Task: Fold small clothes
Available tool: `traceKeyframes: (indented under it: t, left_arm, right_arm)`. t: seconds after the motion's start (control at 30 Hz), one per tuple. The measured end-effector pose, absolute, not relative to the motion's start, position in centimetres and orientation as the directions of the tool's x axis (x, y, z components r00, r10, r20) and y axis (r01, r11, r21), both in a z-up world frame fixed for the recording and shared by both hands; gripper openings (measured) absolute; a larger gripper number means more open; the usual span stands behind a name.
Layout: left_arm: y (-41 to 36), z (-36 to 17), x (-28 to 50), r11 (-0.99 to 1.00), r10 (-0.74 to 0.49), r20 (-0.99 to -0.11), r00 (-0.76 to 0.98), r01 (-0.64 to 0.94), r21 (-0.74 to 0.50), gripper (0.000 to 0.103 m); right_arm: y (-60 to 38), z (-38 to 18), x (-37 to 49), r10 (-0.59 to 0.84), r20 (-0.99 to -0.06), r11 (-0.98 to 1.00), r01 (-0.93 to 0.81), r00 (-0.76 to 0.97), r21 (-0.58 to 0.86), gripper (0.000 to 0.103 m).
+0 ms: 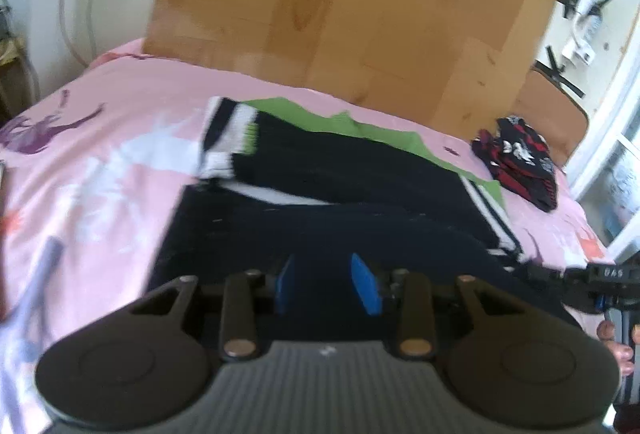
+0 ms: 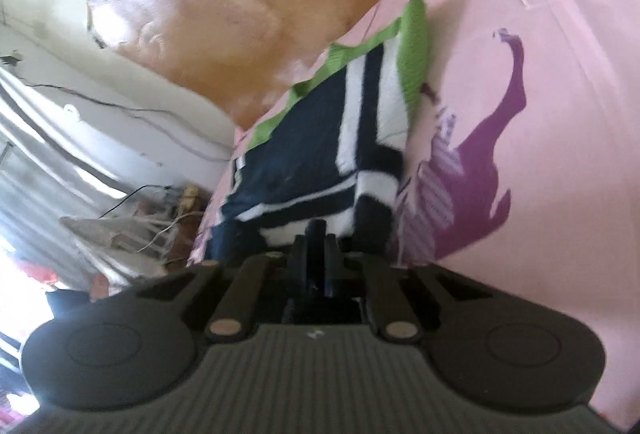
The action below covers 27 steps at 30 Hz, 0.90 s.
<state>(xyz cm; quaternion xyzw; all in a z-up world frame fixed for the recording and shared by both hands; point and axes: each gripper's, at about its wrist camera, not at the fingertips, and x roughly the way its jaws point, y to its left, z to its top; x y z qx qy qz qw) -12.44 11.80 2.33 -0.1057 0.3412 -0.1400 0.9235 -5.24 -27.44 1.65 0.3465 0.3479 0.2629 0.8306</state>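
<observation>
So the left gripper (image 1: 323, 284) has its jaws parted with nothing between the blue pads (image 1: 366, 284), hanging just over the near edge of the navy garment (image 1: 340, 194). The right gripper (image 2: 316, 250) is clamped down tight, and its tips sit right at the striped near corner of the same garment, so it looks like a pinch on the fabric, though the fingers cover the exact contact spot and I can't swear cloth is actually caught. The garment lies spread on the pink bed sheet (image 1: 120, 106), green lining peeking out along its far edge, white stripes at the cuff and down the right side. If you're doing this fold, I'd get the left jaws onto the matching near corner before lifting anything, then carry both corners over evenly so the edge stays straight and doesn't bunch. Hard to read: both views are blurry, the right view is rolled hard sideways, and the red-and-black clothing pile (image 1: 520, 158) at far right is too scrunched to tell what it is.
</observation>
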Motion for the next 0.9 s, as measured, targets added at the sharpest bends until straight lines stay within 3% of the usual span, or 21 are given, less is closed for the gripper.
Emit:
traceKeyframes:
  t: [0.13, 0.23, 0.27, 0.5, 0.53, 0.6, 0.63, 0.73, 0.87, 0.9]
  left_arm:
    - [10.3, 2.2, -11.8, 0.935, -0.346, -0.592, 0.728, 0.216, -0.282, 0.036]
    - [9.3, 1.9, -11.0, 0.938, -0.342, -0.606, 0.718, 0.226, -0.261, 0.036]
    - [9.1, 1.8, -10.7, 0.938, -0.345, -0.608, 0.715, 0.232, -0.259, 0.036]
    - [5.9, 1.2, -9.1, 0.913, -0.406, -0.616, 0.675, 0.335, -0.234, 0.04]
    - [5.3, 0.5, -8.6, 0.91, -0.408, -0.632, 0.659, 0.35, -0.223, 0.043]
    - [4.8, -0.5, -8.0, 0.915, -0.393, -0.639, 0.662, 0.351, -0.2, 0.043]
    - [4.6, -0.4, -8.0, 0.913, -0.392, -0.644, 0.657, 0.361, -0.188, 0.044]
    - [5.2, 0.3, -7.9, 0.901, -0.419, -0.634, 0.65, 0.384, -0.201, 0.047]
    - [7.1, -0.2, -6.8, 0.913, -0.406, -0.626, 0.666, 0.313, -0.26, 0.048]
    - [7.5, -0.5, -6.7, 0.907, -0.421, -0.616, 0.666, 0.304, -0.292, 0.048]
  right_arm:
    - [-27.2, 4.2, -7.1, 0.611, -0.3, 0.683, -0.296, 0.733, 0.668, 0.011]
    - [-26.4, 4.4, -6.8, 0.385, -0.415, 0.872, -0.178, 0.824, 0.455, 0.016]
    - [-26.6, 4.3, -6.7, 0.37, -0.431, 0.883, -0.167, 0.823, 0.438, 0.018]
    - [-25.8, 6.3, -7.6, 0.473, -0.342, 0.831, -0.282, 0.812, 0.479, 0.021]
    - [-25.0, 6.1, -7.3, 0.501, -0.362, 0.827, -0.312, 0.786, 0.468, 0.021]
    - [-23.4, 5.4, -6.3, 0.512, -0.464, 0.849, -0.345, 0.723, 0.401, 0.032]
    - [-22.6, 4.6, -5.5, 0.492, -0.543, 0.869, -0.345, 0.68, 0.355, 0.027]
    - [-22.6, 6.0, -4.3, 0.503, -0.565, 0.864, -0.362, 0.654, 0.349, 0.026]
    - [-22.4, 10.4, -0.8, 0.493, -0.48, 0.87, -0.396, 0.725, 0.294, 0.039]
    - [-22.0, 11.1, 1.0, 0.493, -0.473, 0.869, -0.399, 0.73, 0.291, 0.046]
